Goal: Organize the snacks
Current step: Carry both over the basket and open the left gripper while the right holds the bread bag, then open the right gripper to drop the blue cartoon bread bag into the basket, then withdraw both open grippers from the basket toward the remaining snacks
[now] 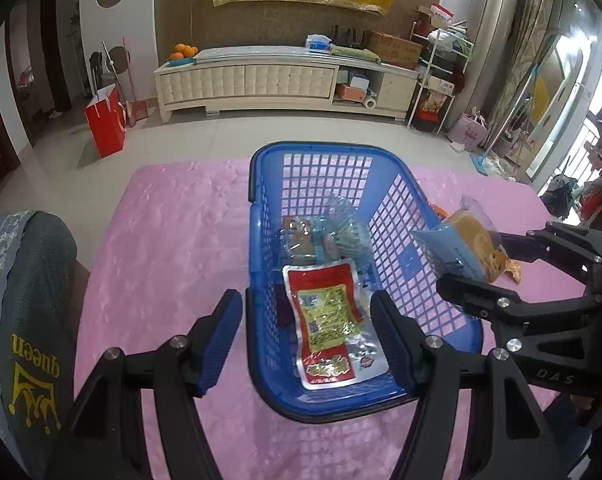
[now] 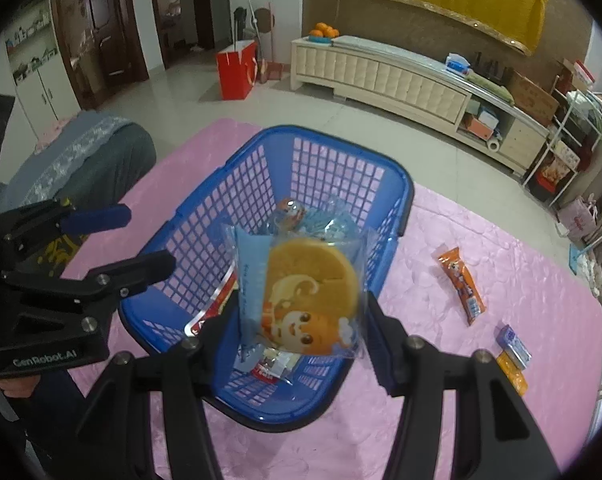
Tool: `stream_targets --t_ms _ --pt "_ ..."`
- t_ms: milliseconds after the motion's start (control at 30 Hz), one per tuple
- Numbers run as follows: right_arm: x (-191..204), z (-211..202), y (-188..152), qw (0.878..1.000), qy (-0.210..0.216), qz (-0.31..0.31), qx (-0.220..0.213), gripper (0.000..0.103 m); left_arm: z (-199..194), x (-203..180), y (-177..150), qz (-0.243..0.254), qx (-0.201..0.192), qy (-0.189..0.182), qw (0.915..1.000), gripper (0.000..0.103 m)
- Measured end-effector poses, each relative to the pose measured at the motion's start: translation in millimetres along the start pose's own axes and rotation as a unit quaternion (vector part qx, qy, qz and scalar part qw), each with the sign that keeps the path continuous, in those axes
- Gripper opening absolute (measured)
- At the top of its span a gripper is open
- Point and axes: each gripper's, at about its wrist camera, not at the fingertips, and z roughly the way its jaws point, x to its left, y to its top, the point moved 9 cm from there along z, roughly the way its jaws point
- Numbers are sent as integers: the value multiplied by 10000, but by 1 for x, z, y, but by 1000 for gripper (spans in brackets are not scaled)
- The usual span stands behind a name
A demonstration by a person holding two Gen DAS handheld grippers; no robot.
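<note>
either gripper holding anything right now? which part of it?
Right hand-held gripper pinches the cake packet by its lower end, above the blue basket. Left hand-held gripper is open, holding nothing.

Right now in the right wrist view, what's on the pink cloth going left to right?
Grey cushion → blue basket → orange snack stick → small purple packet. The yellow packet under the purple one overlaps it, so it is left out.

Dim indoor light, fisheye warping, dark corners
</note>
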Motion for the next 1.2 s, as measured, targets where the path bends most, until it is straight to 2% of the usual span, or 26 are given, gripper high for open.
stream_targets --t_ms 267,433,533,700,967,1200 --pt "1 17 -10 9991 -265 -53 312 61 6 9 -10 -112 71 -32 9999 64" --pt "-3 19 -14 9984 -405 -90 380 73 7 6 -14 -118 87 -17 9999 65" --pt "-8 13 -13 9981 -549 -30 270 82 7 5 -15 -132 89 -28 9999 65" --pt "-19 -9 -12 9987 -471 148 82 84 2 0 -17 -121 53 -38 9999 65" --pt "-52 -45 -27 9978 -503 408 -141 84 -14 -35 -9 200 -90 -97 9997 65" --pt "-96 -77 -49 9947 -626 754 -306 84 -23 -88 1 533 -166 -241 9982 65"
